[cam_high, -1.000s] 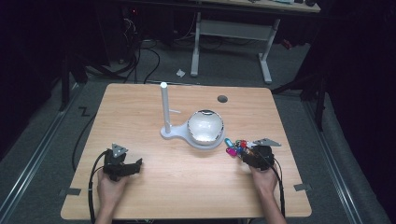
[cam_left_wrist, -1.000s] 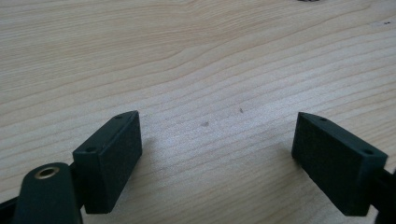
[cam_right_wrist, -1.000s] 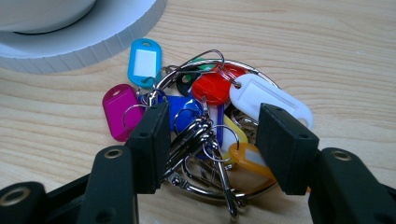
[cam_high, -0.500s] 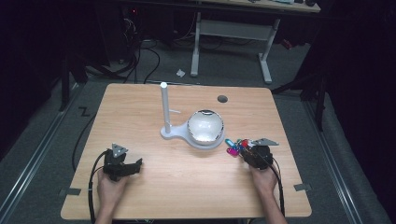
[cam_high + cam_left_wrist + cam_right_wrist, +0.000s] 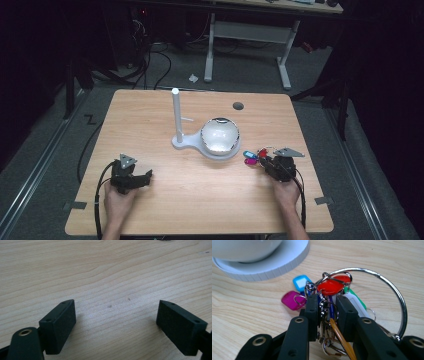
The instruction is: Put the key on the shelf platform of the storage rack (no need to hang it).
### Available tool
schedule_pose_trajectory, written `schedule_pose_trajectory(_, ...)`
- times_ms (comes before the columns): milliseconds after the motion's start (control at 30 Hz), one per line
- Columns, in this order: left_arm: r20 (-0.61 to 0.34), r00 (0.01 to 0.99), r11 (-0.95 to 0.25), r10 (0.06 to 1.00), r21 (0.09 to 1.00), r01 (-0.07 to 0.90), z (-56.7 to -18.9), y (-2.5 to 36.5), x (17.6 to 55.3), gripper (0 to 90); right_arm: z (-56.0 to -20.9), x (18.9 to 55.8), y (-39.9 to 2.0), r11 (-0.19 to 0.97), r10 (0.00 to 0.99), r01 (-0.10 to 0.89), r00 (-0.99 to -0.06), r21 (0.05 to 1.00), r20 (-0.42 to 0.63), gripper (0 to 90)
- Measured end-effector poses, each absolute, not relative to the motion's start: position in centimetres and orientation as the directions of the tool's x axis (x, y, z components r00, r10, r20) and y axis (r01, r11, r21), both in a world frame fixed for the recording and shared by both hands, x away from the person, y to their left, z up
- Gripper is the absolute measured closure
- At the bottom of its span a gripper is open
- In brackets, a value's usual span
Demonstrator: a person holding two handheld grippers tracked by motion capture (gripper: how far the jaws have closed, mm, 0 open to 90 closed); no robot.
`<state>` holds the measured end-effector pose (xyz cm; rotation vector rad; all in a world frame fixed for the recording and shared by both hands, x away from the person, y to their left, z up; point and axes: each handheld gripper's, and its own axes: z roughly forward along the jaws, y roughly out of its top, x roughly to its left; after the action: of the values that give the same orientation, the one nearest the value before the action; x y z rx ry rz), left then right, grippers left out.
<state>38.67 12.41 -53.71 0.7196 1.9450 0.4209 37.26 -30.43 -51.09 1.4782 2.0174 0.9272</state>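
Two grippers at near table [image 5: 165,210] edge in my hands. Left gripper [image 5: 116,325] rests on bare wood, jaws spread wide, nothing between. Right gripper [image 5: 324,312] jaws have just been closing, now pinching key bunch [image 5: 329,300]: red tag [image 5: 333,286], small rings and big ring [image 5: 397,297] lie on table. Magenta tag [image 5: 290,300], blue tag [image 5: 300,282] just beyond. Farther, white stand [image 5: 200,142] with bowl [image 5: 220,135], post [image 5: 176,112] upright.
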Motion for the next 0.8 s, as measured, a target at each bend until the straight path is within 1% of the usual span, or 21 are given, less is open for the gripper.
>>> schedule_pose_trajectory(67,-0.683,-0.344,0.765,0.644,0.568,0.304,-53.7,12.4,38.7,16.5,-50.7,37.0,-30.6,0.18,0.951,0.625,-0.309,0.76,0.029,74.6)
schedule_pose_trajectory(100,-0.681,-0.339,0.761,0.649,0.573,0.305,-53.7,12.4,38.7,16.5,-50.5,36.9,-30.7,0.182,0.95,0.621,-0.312,0.763,0.027,78.0)
schedule_pose_trajectory(133,-0.683,-0.343,0.764,0.645,0.569,0.305,-53.7,12.4,38.7,16.5,-50.3,36.8,-30.8,0.177,0.948,0.613,-0.315,0.77,0.034,78.8)
schedule_pose_trajectory(300,-0.683,-0.342,0.764,0.646,0.569,0.305,-53.7,12.4,38.7,16.5,-48.9,36.4,-30.9,0.196,0.941,0.587,-0.339,0.786,0.019,79.5)
schedule_pose_trajectory(500,-0.683,-0.343,0.764,0.645,0.569,0.305,-53.7,12.4,38.7,16.5,-47.8,36.0,-31.1,0.183,0.936,0.568,-0.35,0.802,0.034,79.7)
schedule_pose_trajectory(533,-0.672,-0.323,0.746,0.666,0.588,0.314,-53.8,12.6,38.7,16.5,-47.5,36.0,-31.2,0.181,0.935,0.566,-0.352,0.804,0.037,79.8)
schedule_pose_trajectory(667,-0.686,-0.348,0.769,0.639,0.564,0.301,-53.7,12.4,38.7,16.5,-46.9,35.8,-31.3,0.179,0.932,0.557,-0.361,0.811,0.043,79.8)
schedule_pose_trajectory(800,-0.683,-0.342,0.764,0.646,0.569,0.305,-53.7,12.4,38.7,16.5,-46.4,35.6,-31.3,0.179,0.929,0.552,-0.367,0.814,0.045,79.9)
